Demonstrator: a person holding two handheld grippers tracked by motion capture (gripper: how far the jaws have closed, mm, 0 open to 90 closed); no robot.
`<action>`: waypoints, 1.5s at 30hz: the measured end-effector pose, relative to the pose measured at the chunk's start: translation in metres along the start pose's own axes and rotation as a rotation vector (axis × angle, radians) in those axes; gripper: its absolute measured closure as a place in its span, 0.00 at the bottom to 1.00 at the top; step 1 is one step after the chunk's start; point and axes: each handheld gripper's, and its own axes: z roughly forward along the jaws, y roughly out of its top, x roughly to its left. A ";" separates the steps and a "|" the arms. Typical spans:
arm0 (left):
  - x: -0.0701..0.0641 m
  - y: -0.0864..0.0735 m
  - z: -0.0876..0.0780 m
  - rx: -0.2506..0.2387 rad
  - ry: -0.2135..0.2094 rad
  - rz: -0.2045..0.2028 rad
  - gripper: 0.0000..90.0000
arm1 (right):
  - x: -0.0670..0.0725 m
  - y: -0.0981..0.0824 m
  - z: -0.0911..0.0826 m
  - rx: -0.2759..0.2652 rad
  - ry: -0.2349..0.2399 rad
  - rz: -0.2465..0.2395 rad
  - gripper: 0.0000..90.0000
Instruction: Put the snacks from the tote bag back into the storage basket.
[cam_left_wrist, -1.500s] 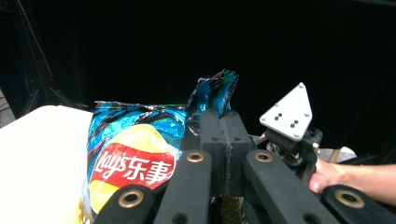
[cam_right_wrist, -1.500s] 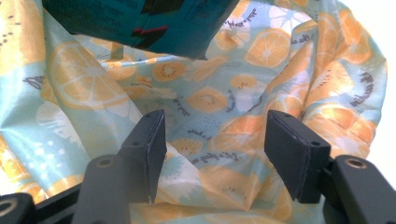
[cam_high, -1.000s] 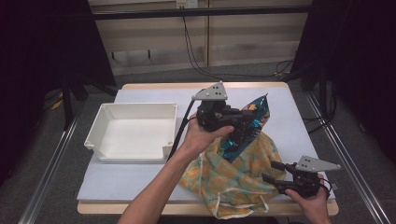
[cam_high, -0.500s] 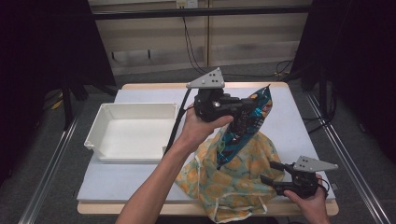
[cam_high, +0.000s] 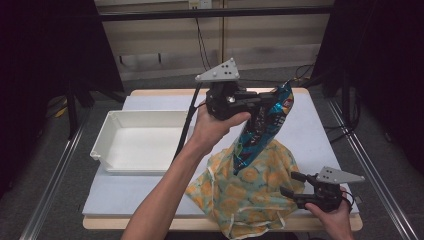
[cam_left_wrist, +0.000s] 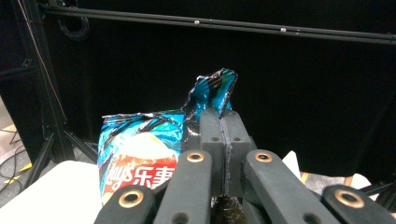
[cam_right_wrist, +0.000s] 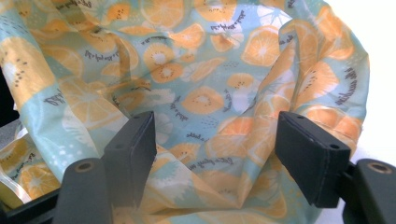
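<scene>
While the left hand-held gripper (cam_high: 267, 100) hangs well above the desk (cam_high: 150, 180), its jaws are pressed fully together on the crinkled top seam of a blue chip bag (cam_high: 260, 127); the left gripper view shows the foil (cam_left_wrist: 140, 154) pinched between the two pads, with a twisted corner sticking up past them. That chip bag dangles from the grip, its lower end dipping into the mouth of the orange-print cloth bag (cam_high: 250, 192), which lies slumped at the near right part of the desk.

Low at the near right corner, the right hand-held gripper (cam_high: 292, 185) has just been spreading its jaws; they stand wide apart, and in the right gripper view the cloth bag's fabric (cam_right_wrist: 210, 107) lies between and beyond them without being pinched.

A white tray (cam_high: 107, 132) sits to the left, well apart from both bags. Bare desk surface lies behind the cloth bag and along the far right side. Cloth bag folds overhang the near edge of the desk.
</scene>
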 end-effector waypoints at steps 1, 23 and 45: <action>0.001 0.001 -0.002 0.000 0.005 0.003 1.00 | 0.000 0.000 0.000 0.000 -0.001 -0.001 0.32; 0.015 0.028 -0.047 -0.053 0.098 0.006 1.00 | -0.001 0.003 -0.002 -0.011 -0.006 0.008 0.27; 0.029 0.010 -0.107 -0.067 0.240 -0.026 1.00 | -0.002 -0.001 -0.002 -0.021 -0.056 0.005 0.19</action>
